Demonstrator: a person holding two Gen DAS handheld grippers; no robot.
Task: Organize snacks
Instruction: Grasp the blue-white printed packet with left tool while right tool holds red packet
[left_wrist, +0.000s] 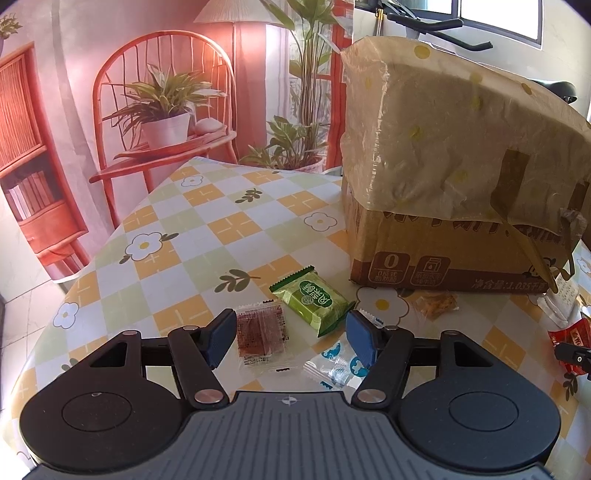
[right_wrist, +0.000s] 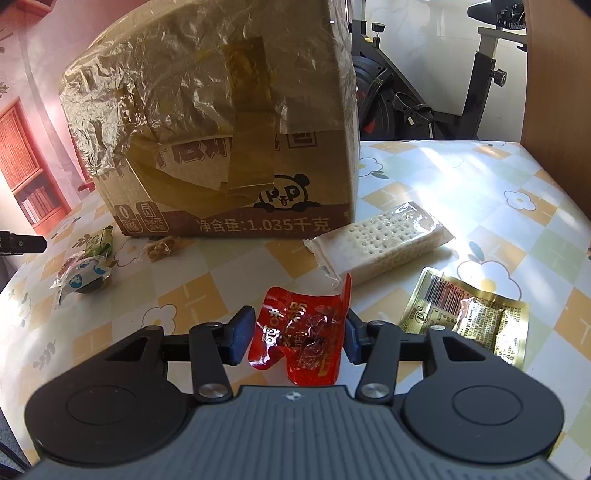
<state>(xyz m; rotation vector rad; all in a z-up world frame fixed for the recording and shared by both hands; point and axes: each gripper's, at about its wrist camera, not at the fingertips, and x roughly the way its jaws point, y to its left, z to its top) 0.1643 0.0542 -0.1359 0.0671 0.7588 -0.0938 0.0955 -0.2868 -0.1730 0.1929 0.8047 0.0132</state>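
Note:
My left gripper (left_wrist: 291, 338) is open low over the table, its jaws wide apart. Between and just beyond them lie a clear packet of red-brown snack (left_wrist: 261, 334), a green packet (left_wrist: 314, 301) and a clear blue-printed wrapper (left_wrist: 334, 363). A small orange-brown snack (left_wrist: 436, 304) lies by the box. My right gripper (right_wrist: 297, 334) has a crumpled red packet (right_wrist: 303, 332) between its jaws; the right pad touches it, the left pad stands just off it. A white cracker pack (right_wrist: 380, 242) and a gold packet (right_wrist: 469, 315) lie beyond and to the right.
A large cardboard box (left_wrist: 436, 254) lined with a plastic bag stands at the back of the checked table (left_wrist: 207, 221), also in the right wrist view (right_wrist: 229, 206). An exercise bike (right_wrist: 424, 96) stands behind the table. The table edge drops off on the left.

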